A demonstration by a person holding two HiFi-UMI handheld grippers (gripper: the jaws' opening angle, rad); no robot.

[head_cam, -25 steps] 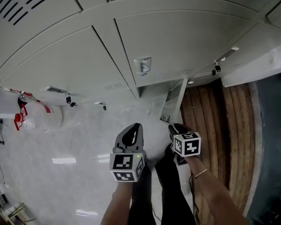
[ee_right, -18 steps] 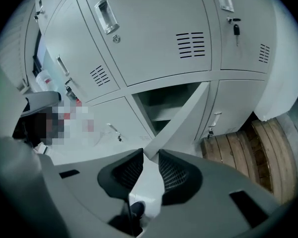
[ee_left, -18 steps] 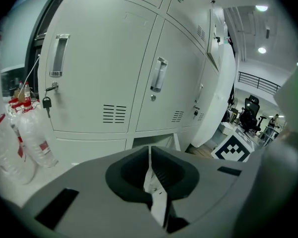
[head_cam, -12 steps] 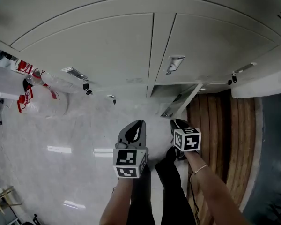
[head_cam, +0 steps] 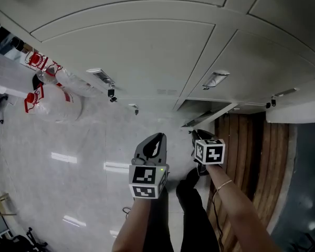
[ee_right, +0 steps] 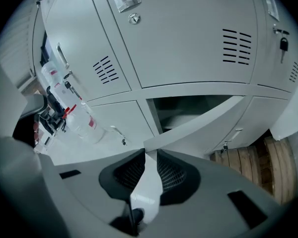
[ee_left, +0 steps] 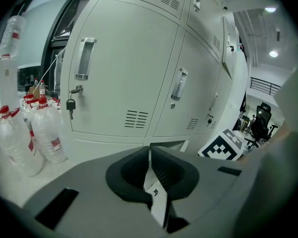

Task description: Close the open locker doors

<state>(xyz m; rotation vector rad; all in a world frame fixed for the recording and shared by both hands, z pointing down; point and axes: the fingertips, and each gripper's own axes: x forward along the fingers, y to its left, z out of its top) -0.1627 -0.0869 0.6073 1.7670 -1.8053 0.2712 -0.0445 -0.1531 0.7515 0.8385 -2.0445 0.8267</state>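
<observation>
A bank of grey metal lockers [head_cam: 147, 51] is seen filling the upper part of the head view, most of its doors shut flat. Below it a pale, glossy tiled floor [head_cam: 68, 156] is spread to the left, and a slatted wooden pallet [head_cam: 241, 151] is laid against the foot of the lockers on the right.

In the bottom row, just left of the pallet, one open locker door [ee_right: 203, 125] is swung outward at an angle, and a dark compartment [ee_right: 188, 108] is exposed behind it. Clear water bottles [head_cam: 58, 101] with red caps are grouped on the floor at the far left, close against the lockers.

The left gripper [ee_left: 149, 148] is held low over the floor and pointed at the closed doors; its jaws are clenched tip to tip, and nothing is caught between them. The right gripper [ee_right: 151, 153] is held beside it, aimed at the free edge of the open door but kept apart from it. Its jaws are closing, a narrow gap is left at the tips, and nothing is gripped.

A key [ee_left: 70, 104] is left hanging from the lock of the door nearest the bottles, beneath a vertical chrome handle [ee_left: 84, 58].
</observation>
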